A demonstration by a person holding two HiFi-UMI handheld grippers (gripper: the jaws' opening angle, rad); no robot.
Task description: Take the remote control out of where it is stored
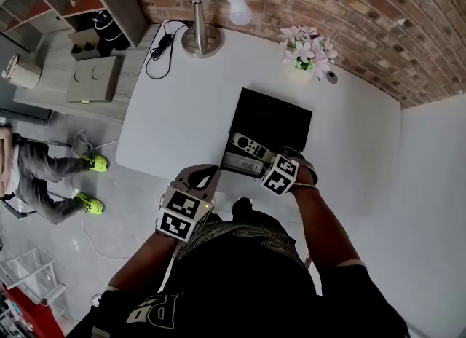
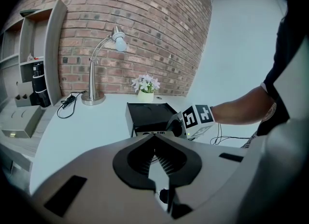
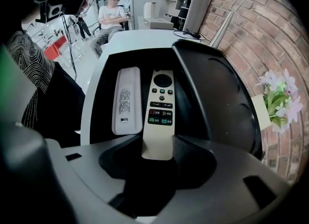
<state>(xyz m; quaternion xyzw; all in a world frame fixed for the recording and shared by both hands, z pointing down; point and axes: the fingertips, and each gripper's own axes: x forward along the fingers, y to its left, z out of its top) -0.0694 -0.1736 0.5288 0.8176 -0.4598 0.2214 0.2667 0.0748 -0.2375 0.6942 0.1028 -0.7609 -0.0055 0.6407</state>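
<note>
Plastic, cream and smooth, making up the remote control (image 3: 161,107): a slim rounded bar, lying buttons-up inside the open black box (image 3: 217,102), with a round pad at the far end and small coloured keys nearer. Lying just beside it in the same box, a wider white remote (image 3: 126,100) of matte plastic, turned back-up and carrying fine print too small to read.

Reaching in from the near side, the right gripper (image 3: 159,141): grey moulded shell, dark fingers standing apart with the cream remote's near end between them. Sitting very close to both of its long edges, though not clearly pressing on either. Hiding the remote's last stretch under the gripper body.

Hanging over the counter's near edge, the left gripper (image 2: 154,137), fingers closed tip to tip and holding nothing.

Looking from the head view: box (image 1: 273,118) reading as a flat dark square on the smooth white counter (image 1: 182,111), remote control (image 1: 247,146) only a pale strip, its keys hard to make out; right gripper (image 1: 275,165) and left gripper (image 1: 207,173) mostly covered by their marker cubes. Also showing rough red brick, a brushed-metal lamp (image 1: 207,16) and pale flowers (image 1: 306,51) beyond.

Looking from the left gripper view: only the box's front wall and the right gripper's cube, the remotes barely visible.
</note>
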